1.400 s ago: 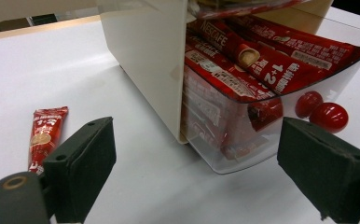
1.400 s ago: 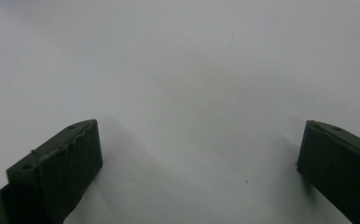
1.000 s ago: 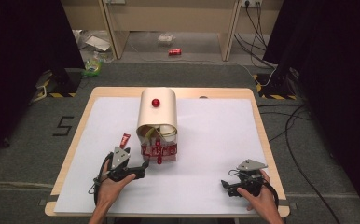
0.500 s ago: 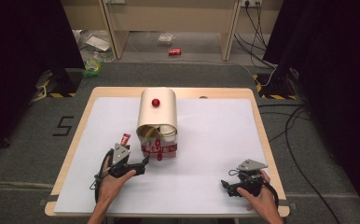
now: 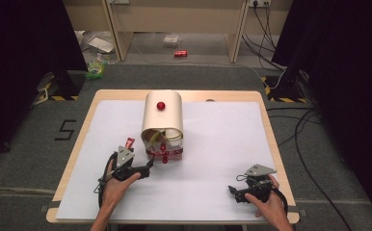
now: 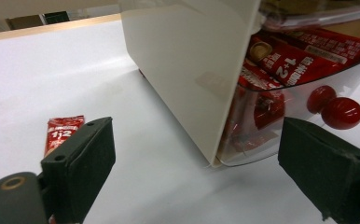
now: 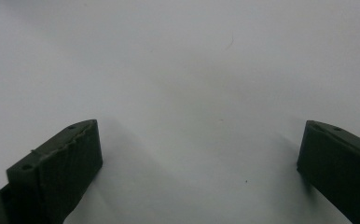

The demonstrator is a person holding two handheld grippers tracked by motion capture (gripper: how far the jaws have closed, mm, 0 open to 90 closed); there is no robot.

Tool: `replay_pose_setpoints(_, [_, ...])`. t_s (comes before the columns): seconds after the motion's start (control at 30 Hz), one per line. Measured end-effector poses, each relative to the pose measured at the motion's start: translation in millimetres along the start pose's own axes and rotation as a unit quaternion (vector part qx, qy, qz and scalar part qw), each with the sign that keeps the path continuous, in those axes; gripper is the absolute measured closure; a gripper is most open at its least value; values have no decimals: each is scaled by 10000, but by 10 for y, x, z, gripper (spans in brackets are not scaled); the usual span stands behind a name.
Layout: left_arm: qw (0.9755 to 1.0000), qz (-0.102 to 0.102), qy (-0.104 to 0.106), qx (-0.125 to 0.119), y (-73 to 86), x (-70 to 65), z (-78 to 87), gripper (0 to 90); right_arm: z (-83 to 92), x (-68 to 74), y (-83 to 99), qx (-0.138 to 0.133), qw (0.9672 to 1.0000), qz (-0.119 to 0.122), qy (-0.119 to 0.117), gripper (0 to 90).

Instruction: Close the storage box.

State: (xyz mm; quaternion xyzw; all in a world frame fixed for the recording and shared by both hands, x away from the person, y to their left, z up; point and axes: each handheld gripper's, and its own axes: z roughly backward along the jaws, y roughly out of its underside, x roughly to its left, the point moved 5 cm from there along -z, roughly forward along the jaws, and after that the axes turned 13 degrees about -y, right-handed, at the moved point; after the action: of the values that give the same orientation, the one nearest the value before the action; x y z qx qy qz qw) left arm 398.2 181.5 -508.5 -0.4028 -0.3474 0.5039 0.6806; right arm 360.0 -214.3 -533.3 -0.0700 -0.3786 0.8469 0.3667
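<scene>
A cream round-topped box (image 5: pixel 162 118) with a red knob (image 5: pixel 161 106) on top stands mid-table. Its clear front flap (image 5: pixel 165 153) hangs open with a red knob (image 5: pixel 164 159) of its own, and red snack packets (image 6: pixel 304 53) lie inside. A small red sachet (image 5: pixel 129 142) lies on the table left of the box. My left gripper (image 5: pixel 148 168) is open just in front of the box's left corner, with the cream wall (image 6: pixel 187 70) and the flap's knob (image 6: pixel 341 113) between its jaws' lines. The sachet (image 6: pixel 61 133) lies beyond its left jaw. My right gripper (image 5: pixel 232 191) rests open and holds nothing near the front right.
A white sheet (image 5: pixel 222 144) covers the wooden table (image 5: pixel 78 149). My right gripper (image 7: pixel 199 158) faces bare white sheet. Beyond the table's far edge, a red can (image 5: pixel 180 53) and litter lie on the floor, and cables (image 5: pixel 299 130) run at the right.
My left gripper has drawn slightly left, away from the box's front, and stayed open. The right gripper has not moved.
</scene>
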Motion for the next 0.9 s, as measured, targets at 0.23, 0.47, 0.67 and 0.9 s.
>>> replay_pose_setpoints(0.23, [10000, 31, -14, 14, 3, 16, -21, 102, 0, 0, 0, 0, 10000, -3, -2, 3])
replay_pose_setpoints(0.47, [9999, 63, -89, 55, 4, 25, -37, 67, 0, 0, 0, 1, 10000, -3, -2, 3])
replay_pose_setpoints(0.67, [9999, 67, -47, 59, 15, 28, -30, 83, 0, 0, 0, 0, 10000, -2, -2, 3])
replay_pose_setpoints(0.9, [10000, 19, 53, -23, 9, 12, 33, 147, 0, 0, 0, -1, 10000, -2, -4, 3])
